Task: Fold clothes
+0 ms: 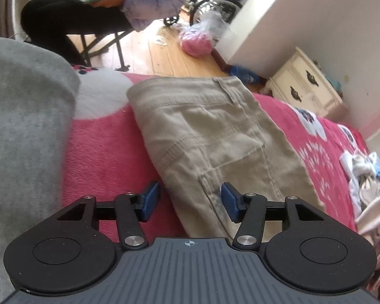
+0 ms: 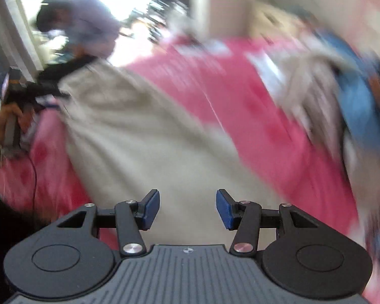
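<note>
Folded khaki trousers (image 1: pixel 215 136) lie on a pink flowered blanket (image 1: pixel 106 152). My left gripper (image 1: pixel 188 200) is open and empty just above the near edge of the trousers. A grey garment (image 1: pixel 22 126) lies at the left of the left wrist view. The right wrist view is motion-blurred: the khaki trousers (image 2: pixel 144 136) spread across the pink blanket (image 2: pixel 253 116). My right gripper (image 2: pixel 188 209) is open and empty over them. The other hand-held gripper (image 2: pixel 15 101) shows at the far left of that view, by the trousers' far end.
A heap of mixed clothes (image 1: pixel 367 177) lies at the right on the blanket and shows blurred in the right wrist view (image 2: pixel 342 96). A seated person (image 1: pixel 93 12), a wheelchair (image 1: pixel 212 2), a pink bag (image 1: pixel 197 43) on the wooden floor and a cream nightstand (image 1: pixel 306 83) stand beyond the bed.
</note>
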Motion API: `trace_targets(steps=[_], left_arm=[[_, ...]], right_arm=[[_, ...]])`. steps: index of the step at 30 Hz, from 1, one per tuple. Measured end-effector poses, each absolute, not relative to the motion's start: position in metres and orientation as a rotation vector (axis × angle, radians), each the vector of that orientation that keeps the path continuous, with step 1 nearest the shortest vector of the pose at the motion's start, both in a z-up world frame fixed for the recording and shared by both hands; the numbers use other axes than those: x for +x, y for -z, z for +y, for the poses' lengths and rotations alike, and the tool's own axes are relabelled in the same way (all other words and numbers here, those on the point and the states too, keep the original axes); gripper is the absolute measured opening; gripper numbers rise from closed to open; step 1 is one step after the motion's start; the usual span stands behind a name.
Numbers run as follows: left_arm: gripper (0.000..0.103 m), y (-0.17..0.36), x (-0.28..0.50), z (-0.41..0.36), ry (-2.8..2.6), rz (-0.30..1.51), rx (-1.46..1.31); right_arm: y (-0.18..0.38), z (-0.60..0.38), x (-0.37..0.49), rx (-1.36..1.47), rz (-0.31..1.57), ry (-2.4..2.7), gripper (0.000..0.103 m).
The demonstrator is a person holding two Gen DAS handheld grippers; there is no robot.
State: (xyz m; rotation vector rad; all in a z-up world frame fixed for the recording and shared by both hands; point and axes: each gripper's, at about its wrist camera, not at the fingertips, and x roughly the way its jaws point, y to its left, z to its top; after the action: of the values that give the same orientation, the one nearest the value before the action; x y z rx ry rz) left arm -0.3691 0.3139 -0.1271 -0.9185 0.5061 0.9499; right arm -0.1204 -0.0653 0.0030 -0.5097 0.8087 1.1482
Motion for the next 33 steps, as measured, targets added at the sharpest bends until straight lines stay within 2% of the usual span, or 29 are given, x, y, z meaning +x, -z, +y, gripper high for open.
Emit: trace_targets(steps=[4, 9, 16, 19, 22, 24, 33], left_arm=[[0.053, 0.108, -0.375, 0.308, -0.981, 0.471, -0.802], [0.053, 0.093, -0.36, 0.307, -0.94, 0.463, -0.613], [0.053, 0.105, -0.309, 0.326, -0.86, 0.522, -0.408], [0.052, 0.114, -0.281, 0.338, -0.839, 0.59, -0.239], [0.051, 0.122, -0.263, 0.353, -0.806, 0.65, -0.186], [0.051, 0.127, -0.256, 0.36, -0.772, 0.667, -0.187], [0.051, 0.13, -0.248, 0.36, -0.751, 0.663, -0.125]], right_arm=[[0.004, 0.041, -0.105, -0.561, 0.672, -1.326, 0.052], [0.039, 0.169, -0.118, -0.726, 0.514, -1.473, 0.052], [0.079, 0.263, -0.129, -0.672, 0.513, -1.552, 0.05], [0.103, 0.284, -0.128, -0.72, 0.551, -1.533, 0.046], [0.12, 0.291, -0.123, -0.728, 0.616, -1.527, 0.038], [0.123, 0.286, -0.121, -0.701, 0.63, -1.536, 0.014], [0.103, 0.272, -0.126, -0.67, 0.473, -1.5, 0.011]])
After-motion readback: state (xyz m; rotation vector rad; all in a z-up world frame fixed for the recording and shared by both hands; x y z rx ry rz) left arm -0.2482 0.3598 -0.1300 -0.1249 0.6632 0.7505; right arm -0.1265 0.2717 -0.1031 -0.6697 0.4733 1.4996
